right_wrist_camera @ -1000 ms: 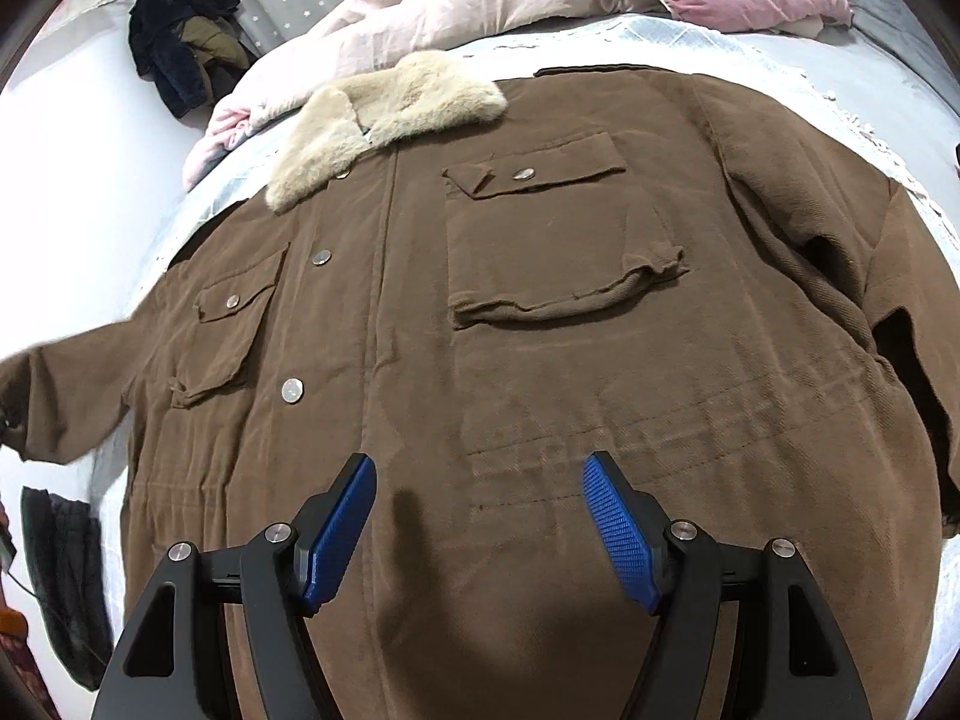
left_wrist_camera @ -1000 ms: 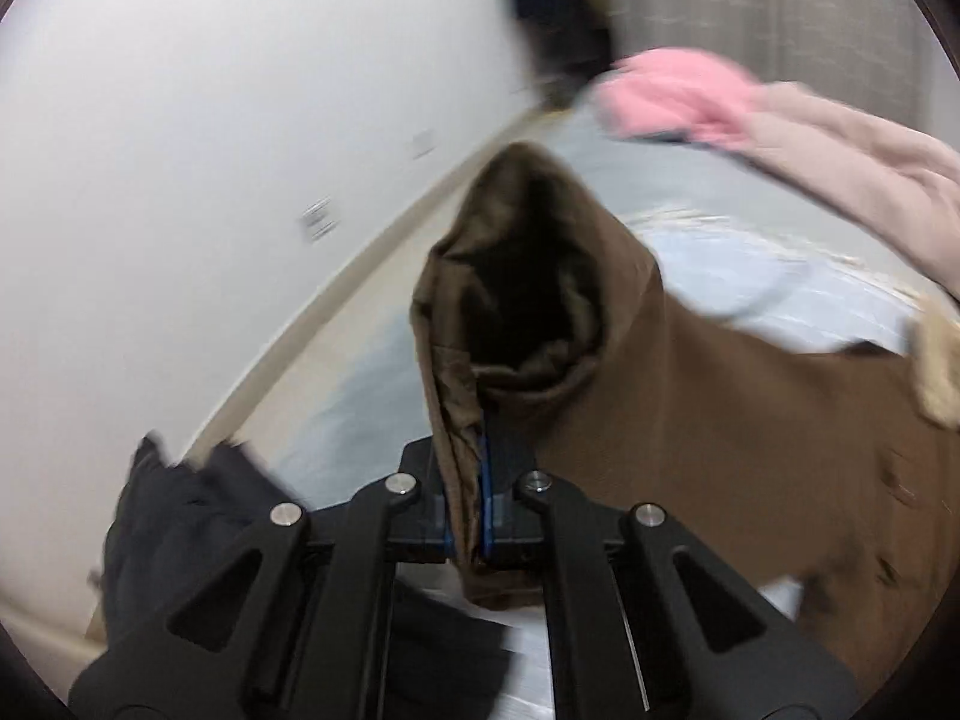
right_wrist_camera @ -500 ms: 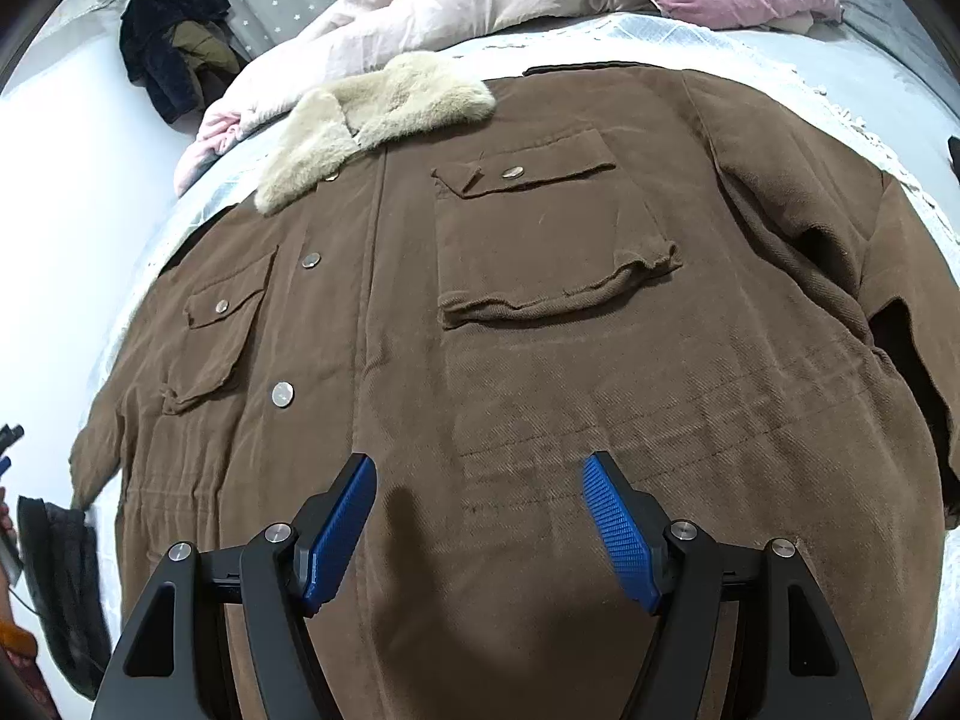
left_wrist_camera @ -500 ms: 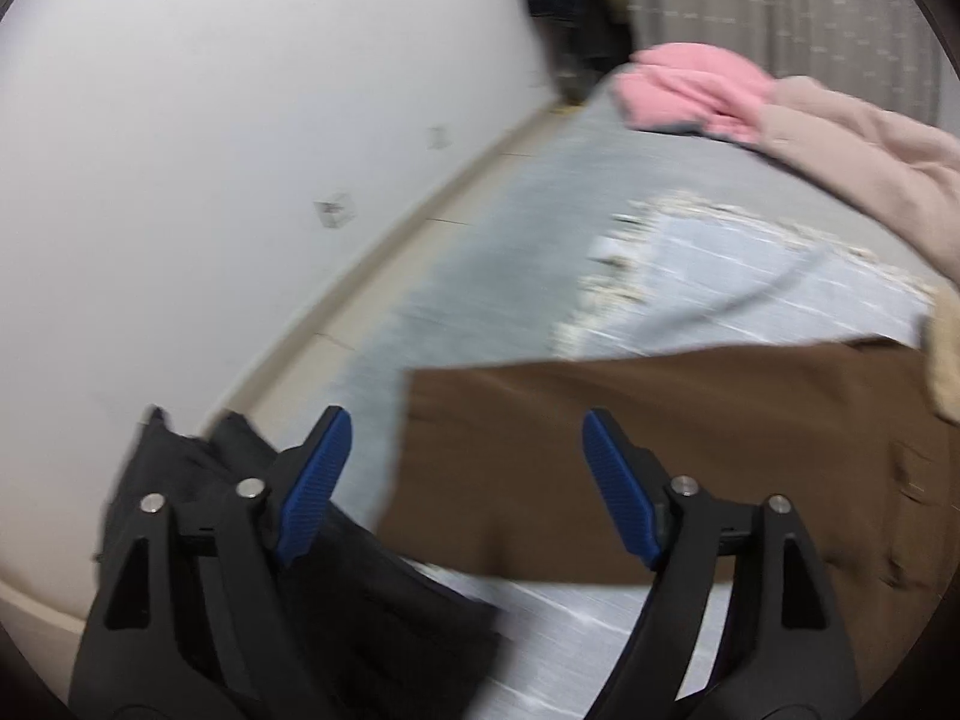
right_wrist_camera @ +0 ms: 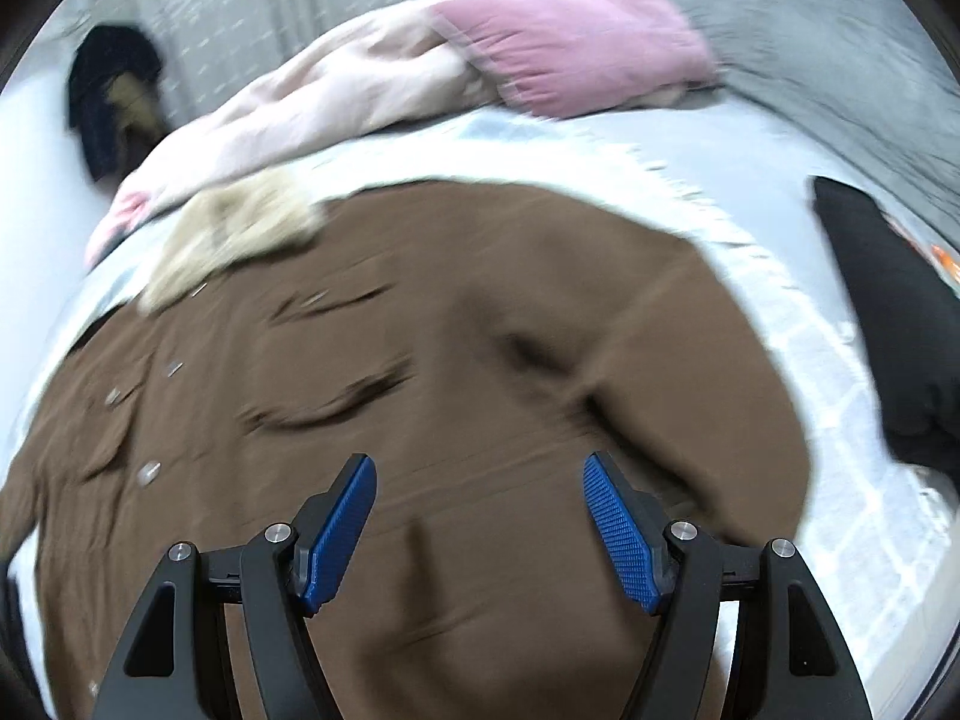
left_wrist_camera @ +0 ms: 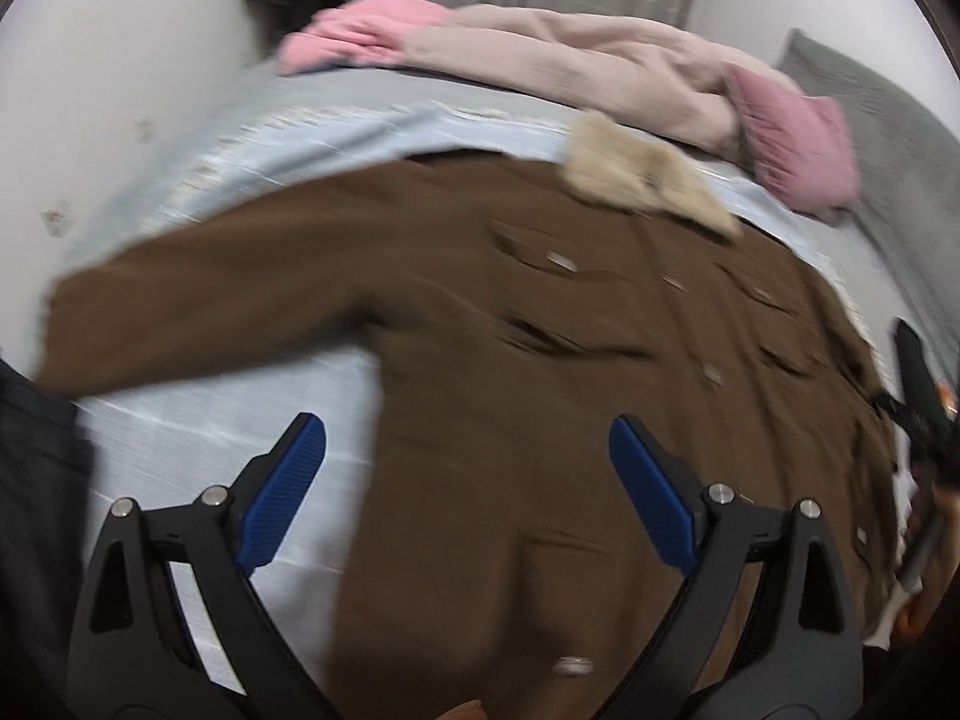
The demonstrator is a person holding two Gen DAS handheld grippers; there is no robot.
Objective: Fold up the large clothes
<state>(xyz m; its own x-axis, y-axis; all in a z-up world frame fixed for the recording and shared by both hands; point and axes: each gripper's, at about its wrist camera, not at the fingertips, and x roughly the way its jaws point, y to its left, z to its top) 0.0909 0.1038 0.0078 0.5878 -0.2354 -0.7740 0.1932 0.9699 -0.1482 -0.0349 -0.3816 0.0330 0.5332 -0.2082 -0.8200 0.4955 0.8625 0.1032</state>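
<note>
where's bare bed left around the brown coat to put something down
Bare light-blue blanket shows below the coat's outstretched sleeve, beside the opening left claw. Another strip lies between the brown coat and a black garment. Behind the fur collar it is crowded by a pink quilt.

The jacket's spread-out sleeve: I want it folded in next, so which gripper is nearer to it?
Left. The left gripper hovers open just below that sleeve; the right gripper is over the brown jacket's other side.
</note>
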